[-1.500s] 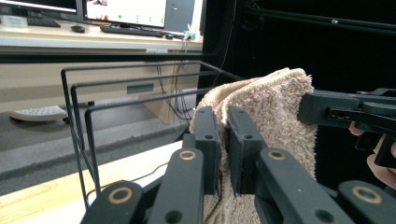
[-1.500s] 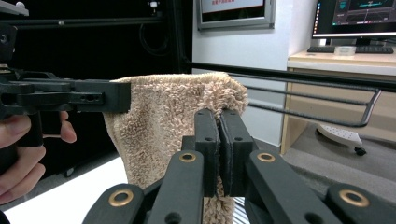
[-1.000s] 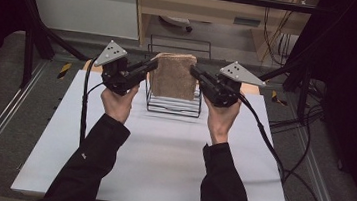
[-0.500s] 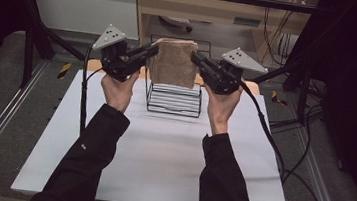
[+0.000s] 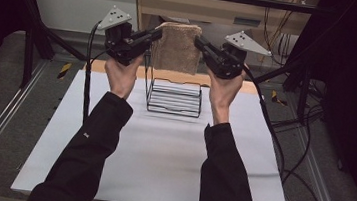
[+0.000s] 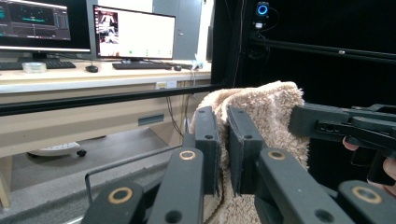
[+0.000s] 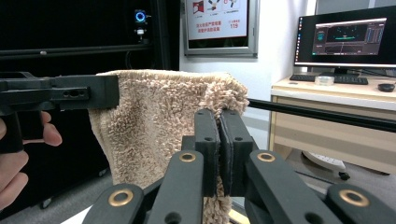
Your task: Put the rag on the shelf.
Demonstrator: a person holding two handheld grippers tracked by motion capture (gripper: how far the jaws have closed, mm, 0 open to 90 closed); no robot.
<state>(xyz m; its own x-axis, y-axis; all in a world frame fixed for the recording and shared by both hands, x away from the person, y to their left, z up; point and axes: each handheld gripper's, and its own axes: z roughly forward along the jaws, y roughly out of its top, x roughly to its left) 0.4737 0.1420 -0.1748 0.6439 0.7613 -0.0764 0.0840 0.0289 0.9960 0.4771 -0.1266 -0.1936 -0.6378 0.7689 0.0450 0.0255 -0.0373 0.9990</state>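
Towel (image 5: 176, 46) sits at upper centre of the high view, held up in the air above the wire rack (image 5: 174, 96), which stands on the white bench (image 5: 161, 154) at frame centre. Its lower edge hangs clear of the rack's top rail.

Left gripper (image 5: 154, 33), upper left of centre, is clenched on the towel's left top corner. In the left gripper view the two black jaws pinch a fold of pile (image 6: 261, 121) between them, with a little gap left by the thickness of the cloth. Right gripper (image 5: 198, 43), upper right of centre, is clamped tight on the other top corner; the right gripper view shows the jaws nearly meeting with the towel (image 7: 168, 121) bunched between and hanging to the left.

Step in hand, as I read it: carrying the towel by both top corners, either off or onto the rack.

Doing it well:
- Keep both grips firm; the pile is thick and could creep out of a slack pinch.
- Hold the two hands level so the top edge stays straight and the cloth hangs flat.
- Keep the hem above the rack wires while moving across, or a loop may snag.
- Move both hands together; pulling apart would strain the corners, drifting together would sag the middle.
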